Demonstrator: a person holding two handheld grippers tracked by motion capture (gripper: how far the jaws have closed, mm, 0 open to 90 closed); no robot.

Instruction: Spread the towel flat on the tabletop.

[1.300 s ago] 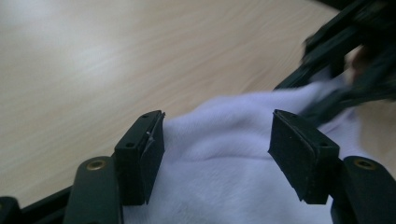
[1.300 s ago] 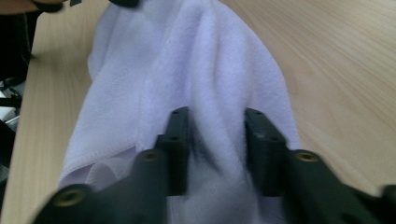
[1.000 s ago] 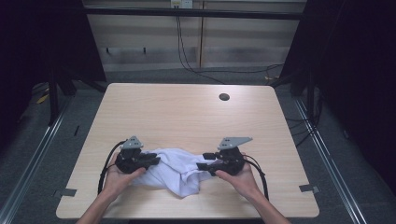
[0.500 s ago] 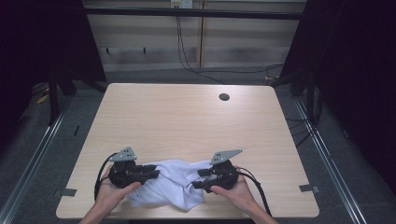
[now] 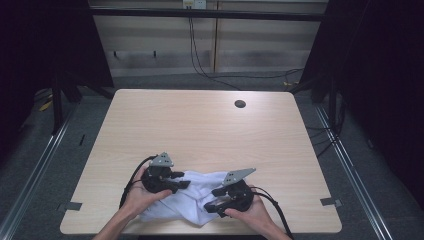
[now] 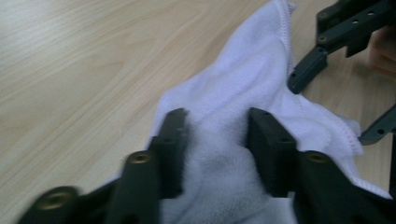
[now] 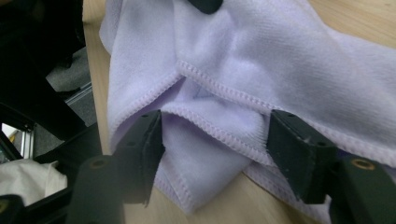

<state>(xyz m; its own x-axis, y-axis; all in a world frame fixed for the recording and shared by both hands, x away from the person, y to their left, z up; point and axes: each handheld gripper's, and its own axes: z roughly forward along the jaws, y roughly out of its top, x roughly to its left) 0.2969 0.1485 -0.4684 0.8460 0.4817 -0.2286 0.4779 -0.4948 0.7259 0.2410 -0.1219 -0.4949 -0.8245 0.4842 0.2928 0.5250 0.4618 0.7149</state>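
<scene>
A white cloth (image 5: 196, 201) lies crumpled on the wooden table (image 5: 200, 130) near its front edge, between a person's two hands. My left gripper (image 5: 184, 184) rests on the cloth's left part. In the left gripper view its jaws (image 6: 217, 135) have just closed a little and stand apart, with a ridge of cloth (image 6: 243, 79) bulging loosely between them. My right gripper (image 5: 213, 199) lies over the cloth's right part. Its jaws (image 7: 217, 135) have just been opening and stand wide, with a hemmed fold of cloth (image 7: 261, 56) lying between them, unpressed.
A dark round grommet (image 5: 240, 104) sits in the table near the far edge. The table's front edge is close behind the cloth, with dark floor (image 7: 70, 79) beyond it. Black cables trail from both grippers toward the person.
Both hands have come down and toward the front edge, and the cloth has sunk from a stretched hold to a heap on the table. The right jaws have widened.
</scene>
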